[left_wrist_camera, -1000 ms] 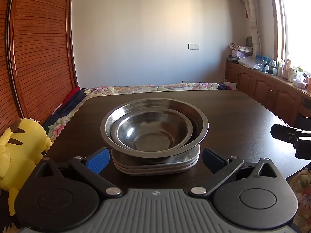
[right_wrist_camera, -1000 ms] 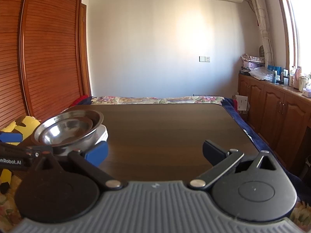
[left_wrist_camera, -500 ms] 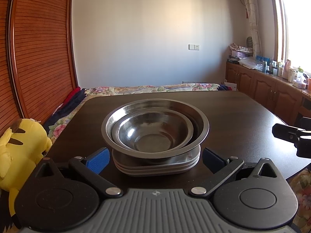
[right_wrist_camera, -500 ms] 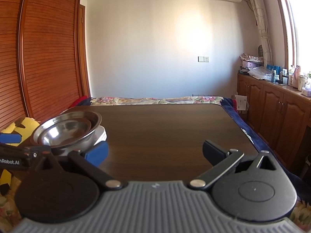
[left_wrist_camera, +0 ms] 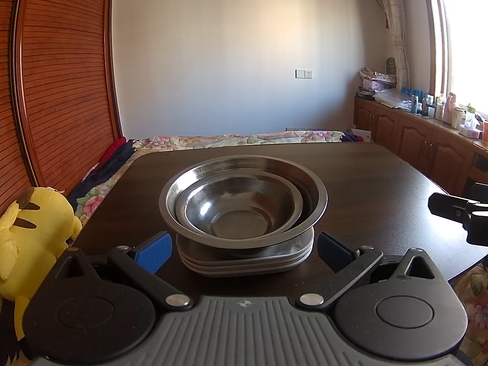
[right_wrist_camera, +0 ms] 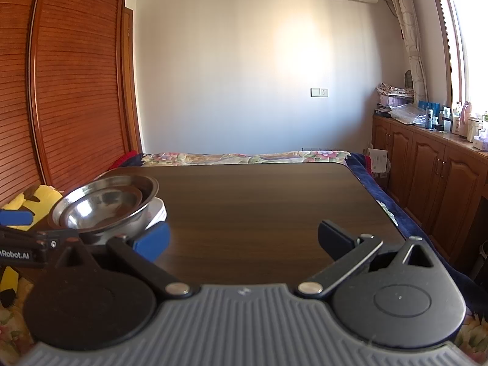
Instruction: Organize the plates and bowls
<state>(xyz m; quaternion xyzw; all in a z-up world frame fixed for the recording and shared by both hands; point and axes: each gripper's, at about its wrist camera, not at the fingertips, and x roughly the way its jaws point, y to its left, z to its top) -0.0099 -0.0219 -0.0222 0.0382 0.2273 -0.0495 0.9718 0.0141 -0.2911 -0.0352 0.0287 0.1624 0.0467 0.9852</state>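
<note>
Two claws sit nearest us, both spread wide with nothing between their pads: our left claw (left_wrist_camera: 242, 248) flanks the front of the stack without touching it, and our right claw (right_wrist_camera: 244, 239) hangs over bare wood well to the side. Just beyond the left claw, at twelve o'clock, rests the task's pile near the close edge of the dark surface (left_wrist_camera: 366, 183): a small steel bowl (left_wrist_camera: 241, 210) nested mouth-up inside a large steel bowl (left_wrist_camera: 244, 177), both seated on a stack of shallow plates (left_wrist_camera: 244, 257). From the right wrist view the same pile lies at about ten o'clock. Round bowls have no long axis; the plates look slightly oblong, running from nine to three. We judge the sorting essentially finished. Trouble could come if the left claw closes or pushes forward now, since a pad catching the plate rims would slide the pile or tip the bowls. At nine o'clock slumps a yellow plush toy (left_wrist_camera: 27, 228), off the surface's edge. Farther back lies a floral bedspread (left_wrist_camera: 238, 138), then wooden cabinets (left_wrist_camera: 427, 152) at two o'clock.
</note>
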